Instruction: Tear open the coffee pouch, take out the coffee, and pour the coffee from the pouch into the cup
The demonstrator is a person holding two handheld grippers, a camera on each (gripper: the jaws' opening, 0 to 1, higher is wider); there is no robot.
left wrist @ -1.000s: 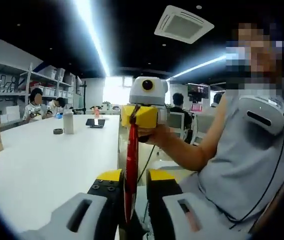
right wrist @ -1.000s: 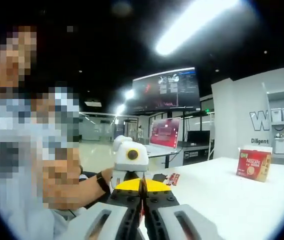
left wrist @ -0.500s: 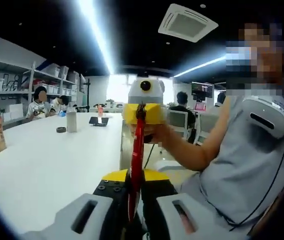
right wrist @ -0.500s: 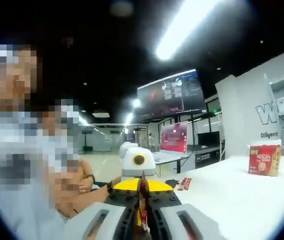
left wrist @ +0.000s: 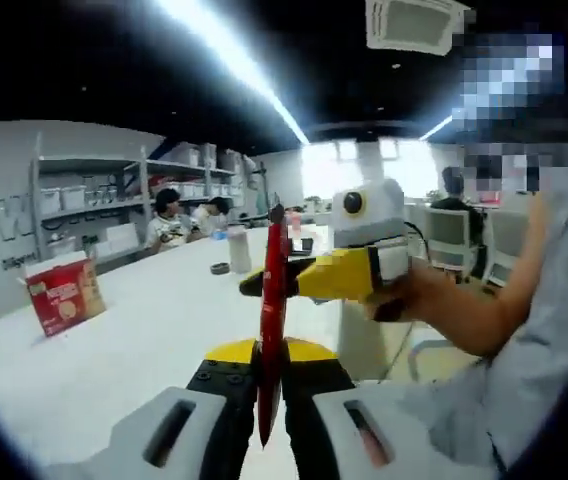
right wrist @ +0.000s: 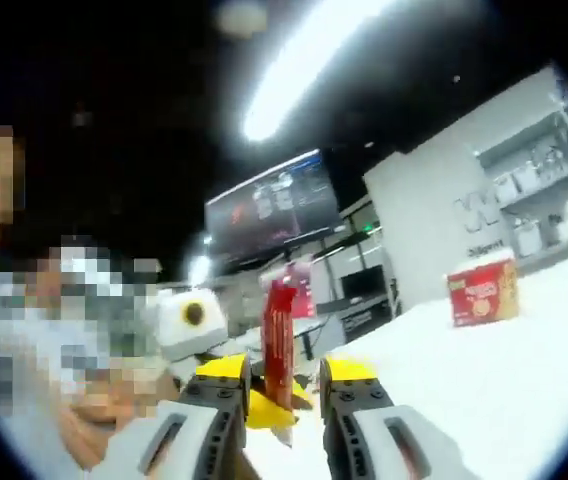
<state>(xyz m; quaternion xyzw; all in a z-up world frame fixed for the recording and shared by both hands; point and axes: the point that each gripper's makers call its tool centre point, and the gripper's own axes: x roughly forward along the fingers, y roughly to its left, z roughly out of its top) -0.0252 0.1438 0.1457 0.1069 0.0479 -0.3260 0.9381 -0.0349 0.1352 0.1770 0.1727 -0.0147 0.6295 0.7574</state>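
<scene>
White table (left wrist: pixel 144 330), wall shelving (left wrist: pixel 84 200), ceiling light strips (left wrist: pixel 234 55), dark ceiling.

left gripper view low over the table (left wrist: pixel 114 340), facing shelves at 10 o'clock, right gripper view aimed opposite, close range, both share red box (left wrist: pixel 61 295) and pouch (left wrist: pixel 270 330)

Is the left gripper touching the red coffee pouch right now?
Touching. In the left gripper view, the left gripper has its jaws closed on the lower part of the coffee pouch, with no gap showing on either side.
</scene>
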